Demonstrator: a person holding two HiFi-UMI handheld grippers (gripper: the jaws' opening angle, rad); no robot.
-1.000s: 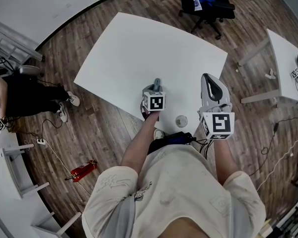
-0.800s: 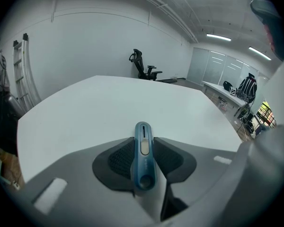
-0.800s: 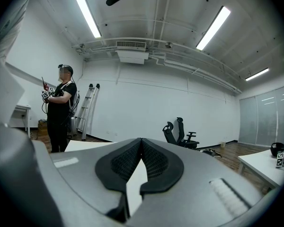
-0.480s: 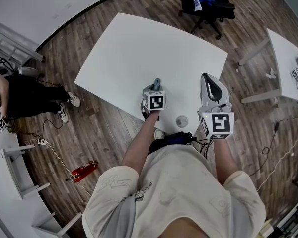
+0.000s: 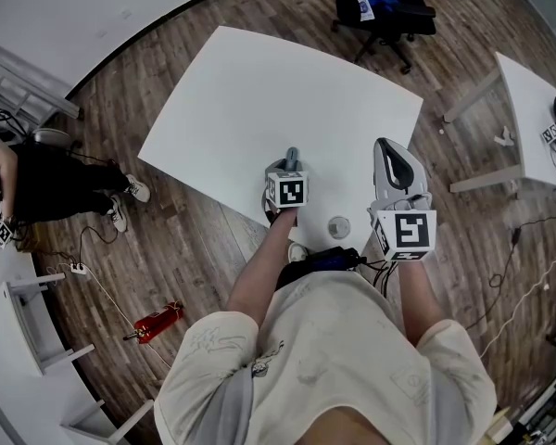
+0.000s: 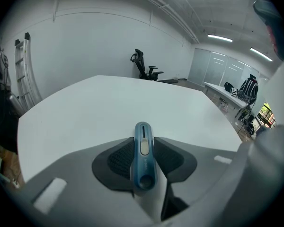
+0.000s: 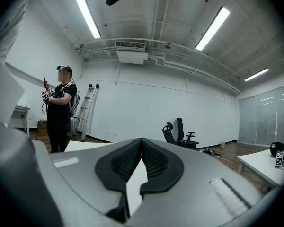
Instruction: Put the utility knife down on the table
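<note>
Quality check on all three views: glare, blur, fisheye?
Head view: strong fisheye, the table edges bow; light is even, with no blur. Left gripper view: dark round vignette, knife sharp, ceiling strips blown out. Right gripper view: same vignette, strips glare overhead, the person at the left is small but clear.

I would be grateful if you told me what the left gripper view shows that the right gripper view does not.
Only the left gripper view: the blue utility knife between the jaws of the left gripper, which have just been opening slightly yet touch it on both sides, and the white table spread out beyond. Only the right gripper view: the right gripper, jaws together with nothing between them. Both: the black office chair, the ladder and the white wall.
</note>
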